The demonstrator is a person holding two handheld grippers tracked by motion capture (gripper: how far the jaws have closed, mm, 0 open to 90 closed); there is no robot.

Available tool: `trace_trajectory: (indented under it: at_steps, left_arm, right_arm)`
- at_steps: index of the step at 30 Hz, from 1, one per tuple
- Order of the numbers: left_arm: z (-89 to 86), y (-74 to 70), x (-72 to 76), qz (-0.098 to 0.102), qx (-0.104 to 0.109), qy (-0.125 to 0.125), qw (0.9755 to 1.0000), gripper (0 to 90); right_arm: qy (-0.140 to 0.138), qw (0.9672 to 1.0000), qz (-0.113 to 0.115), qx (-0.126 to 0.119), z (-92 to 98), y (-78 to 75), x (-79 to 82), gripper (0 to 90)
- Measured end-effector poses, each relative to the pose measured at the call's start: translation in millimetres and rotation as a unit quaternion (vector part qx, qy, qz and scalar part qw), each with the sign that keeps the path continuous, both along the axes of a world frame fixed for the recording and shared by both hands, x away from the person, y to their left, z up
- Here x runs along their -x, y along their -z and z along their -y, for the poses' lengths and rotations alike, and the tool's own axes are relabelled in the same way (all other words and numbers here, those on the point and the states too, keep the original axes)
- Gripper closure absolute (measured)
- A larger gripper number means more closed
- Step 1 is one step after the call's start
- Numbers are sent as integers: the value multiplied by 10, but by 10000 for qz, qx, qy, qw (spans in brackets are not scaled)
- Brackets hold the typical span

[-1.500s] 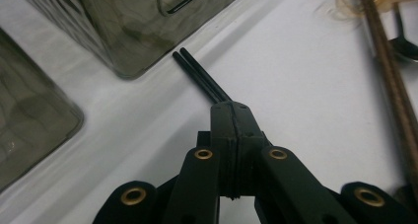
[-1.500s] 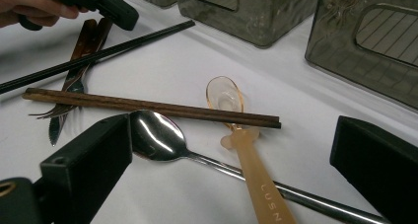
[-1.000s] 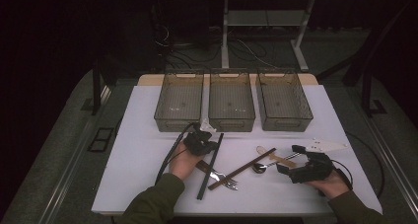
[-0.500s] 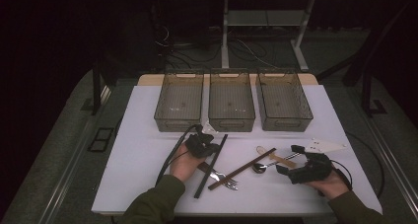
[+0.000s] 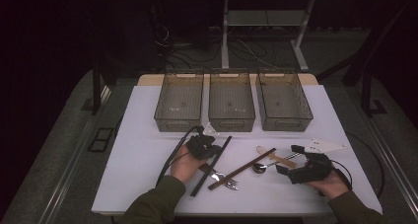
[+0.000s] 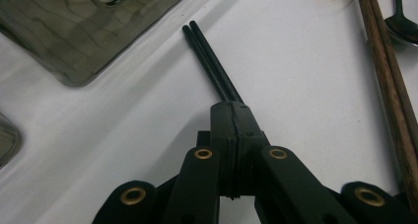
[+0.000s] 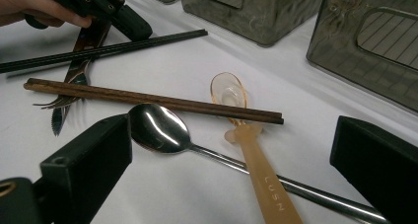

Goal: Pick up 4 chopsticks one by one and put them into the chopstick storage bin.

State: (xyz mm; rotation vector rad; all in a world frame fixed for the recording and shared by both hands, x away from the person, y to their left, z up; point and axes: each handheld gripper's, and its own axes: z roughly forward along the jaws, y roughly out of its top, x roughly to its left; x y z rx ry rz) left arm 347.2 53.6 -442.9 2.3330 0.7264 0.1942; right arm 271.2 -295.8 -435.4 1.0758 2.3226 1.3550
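Starting from our left gripper [image 5: 213, 146], we saw its jaws closed on the black chopsticks [image 6: 212, 66] near their far end, at the middle of the tabletop [image 5: 148, 135]. Their long axis ran from the grip back toward the near edge, and ahead past the jaws toward the left bin [image 5: 179, 107] and middle bin [image 5: 231, 105] along the far edge. Our right gripper [image 5: 288, 160] sat open by the right edge, over the spoon [image 7: 160, 128], well apart from them. We judged the left hand the one placed for them.
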Motion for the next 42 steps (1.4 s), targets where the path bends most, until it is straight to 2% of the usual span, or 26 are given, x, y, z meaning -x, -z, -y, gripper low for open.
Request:
trace_trajectory:
  at_steps: [3, 6, 9, 11, 15, 20, 21, 24, 25, 31, 33, 34, 36, 37, 39, 42]
  left_arm:
    - [0, -2, 1, -7, -20, 59, 10000, 893]
    - [22, 8, 16, 2, 77, 48, 10000, 893]
    - [30, 6, 24, -14, 62, 127, 9999, 893]
    - [41, 10, 38, -52, 103, 96, 9999, 893]
    - [43, 5, 32, -16, 59, 238, 9997, 893]
    - [68, 6, 59, -79, 94, 254, 9996, 894]
    - [69, 6, 48, -31, 77, 357, 9993, 894]
    - [74, 1, 49, -41, 38, 449, 9990, 894]
    - [84, 4, 66, -108, 87, 396, 9991, 893]
    - [120, 3, 88, -96, 65, 555, 9984, 894]
    - [131, 5, 96, -108, 97, 570, 9983, 894]
    - [145, 13, 108, -136, 185, 502, 9985, 894]
    - [136, 3, 98, -116, 81, 657, 9977, 894]
    - [153, 13, 111, -130, 185, 572, 9981, 894]
    - [150, 5, 102, -110, 103, 702, 9974, 894]
    - [166, 8, 109, -120, 136, 762, 9969, 894]
  right_arm:
    - [2, 10000, -1, 1, 0, -1, 2, 24]
    - [2, 10000, -6, -7, 1, -2, 3, 24]
    - [-3, 10000, -3, -5, 1, -2, 3, 24]
    - [8, 10000, -4, -7, 2, 0, -1, 24]
    - [6, 10000, -8, -6, 0, -1, 2, 24]
    - [5, 10000, 0, 3, 0, 0, 1, 24]
    - [9, 10000, -2, 0, 1, 0, 0, 24]
    - [10, 10000, 0, 1, 1, 0, 0, 24]
    - [7, 10000, 1, 0, 1, 0, 0, 24]
    - [4, 10000, 0, 4, 0, 0, 0, 24]
    - [6, 10000, -1, 3, 0, 0, 0, 24]
    - [6, 10000, -1, 3, 0, 0, 0, 24]
    - [3, 10000, -4, 7, 0, 1, -1, 24]
    - [2, 10000, -5, 4, -1, 1, -1, 24]
    - [1, 10000, -5, 6, -1, 1, -1, 24]
    - [3, 10000, -7, 5, 0, 1, -1, 24]
